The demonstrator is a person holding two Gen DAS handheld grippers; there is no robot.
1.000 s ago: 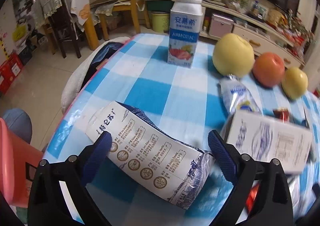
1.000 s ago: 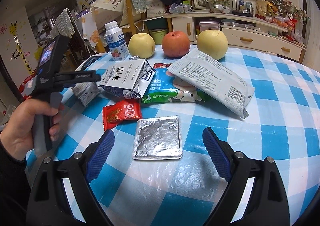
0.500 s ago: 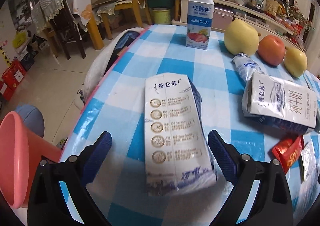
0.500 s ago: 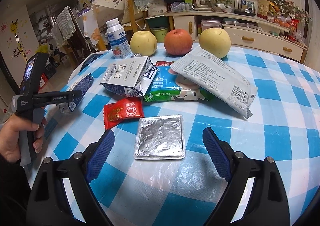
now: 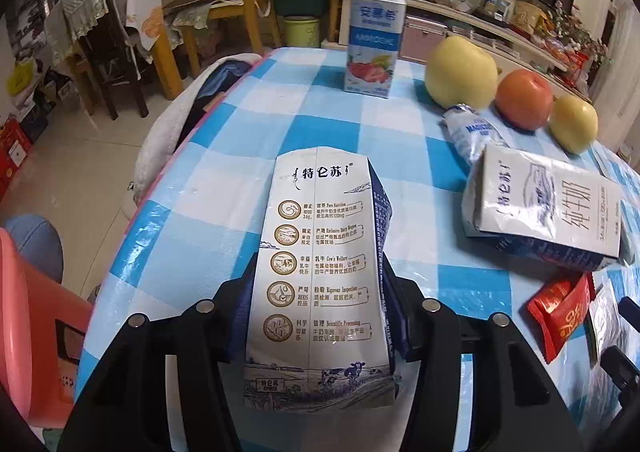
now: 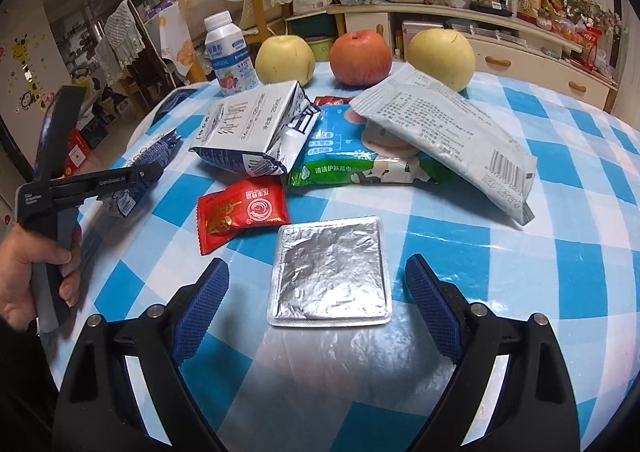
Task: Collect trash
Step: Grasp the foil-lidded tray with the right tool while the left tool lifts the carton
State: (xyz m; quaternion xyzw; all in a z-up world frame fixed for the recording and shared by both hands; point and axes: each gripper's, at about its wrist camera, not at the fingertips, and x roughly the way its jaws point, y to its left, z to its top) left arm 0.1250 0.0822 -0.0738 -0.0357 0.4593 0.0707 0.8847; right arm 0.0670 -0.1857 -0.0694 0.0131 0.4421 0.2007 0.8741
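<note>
My left gripper (image 5: 318,264) is shut on a flattened white and blue milk carton (image 5: 320,272), which lies lengthwise between the fingers on the checked table; it also shows in the right wrist view (image 6: 154,155). My right gripper (image 6: 318,284) is open, its blue pads either side of a silver foil packet (image 6: 330,272) on the table. A red sachet (image 6: 240,211), a second crushed milk carton (image 6: 256,131), a green wipes pack (image 6: 344,155) and a grey wrapper (image 6: 448,139) lie beyond.
A yoghurt bottle (image 5: 376,35), two yellow apples (image 5: 460,71) (image 5: 574,123) and a red apple (image 5: 524,97) stand at the table's far side. A pink bin (image 5: 36,324) stands on the floor at the left. Chairs and a sideboard are behind.
My left gripper has turned to line up with the milk carton and shut on it. The right gripper has stayed open over the foil packet.
</note>
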